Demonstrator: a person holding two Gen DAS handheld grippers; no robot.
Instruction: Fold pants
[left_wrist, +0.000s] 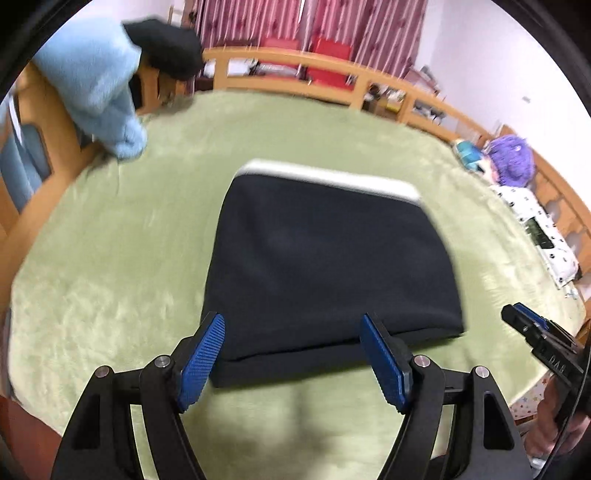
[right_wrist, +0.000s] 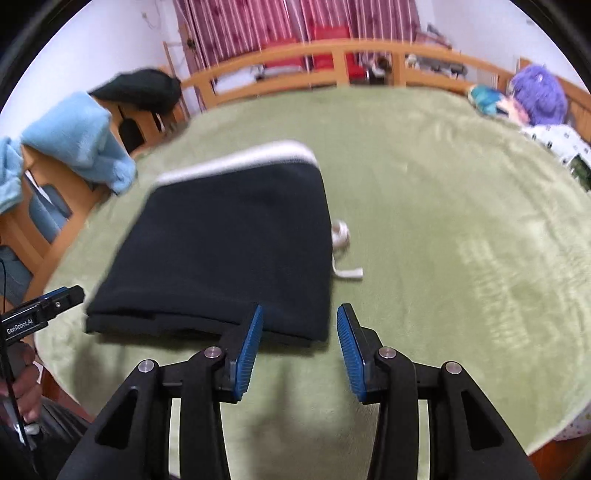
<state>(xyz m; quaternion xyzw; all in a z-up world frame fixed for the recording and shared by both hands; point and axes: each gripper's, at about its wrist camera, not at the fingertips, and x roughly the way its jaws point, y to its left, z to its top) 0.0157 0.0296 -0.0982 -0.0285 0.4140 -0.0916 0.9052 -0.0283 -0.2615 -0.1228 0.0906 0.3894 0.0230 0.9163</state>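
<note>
The black pants (left_wrist: 325, 266) lie folded into a compact rectangle on the green blanket (left_wrist: 122, 280), with a white waistband along the far edge. My left gripper (left_wrist: 293, 323) is open and empty, just above the pants' near edge. In the right wrist view the pants (right_wrist: 229, 254) lie left of centre, and a white drawstring (right_wrist: 341, 251) trails out on their right side. My right gripper (right_wrist: 299, 314) is open and empty by the pants' near right corner. Each gripper shows in the other's view: the right one (left_wrist: 524, 321), the left one (right_wrist: 62, 299).
A wooden bed rail (left_wrist: 332, 77) runs round the far side. A light blue garment (left_wrist: 96, 85) and a black item (left_wrist: 166, 44) hang on the rail at left. A purple plush toy (left_wrist: 511, 158) and a patterned cloth (left_wrist: 535, 229) lie at right.
</note>
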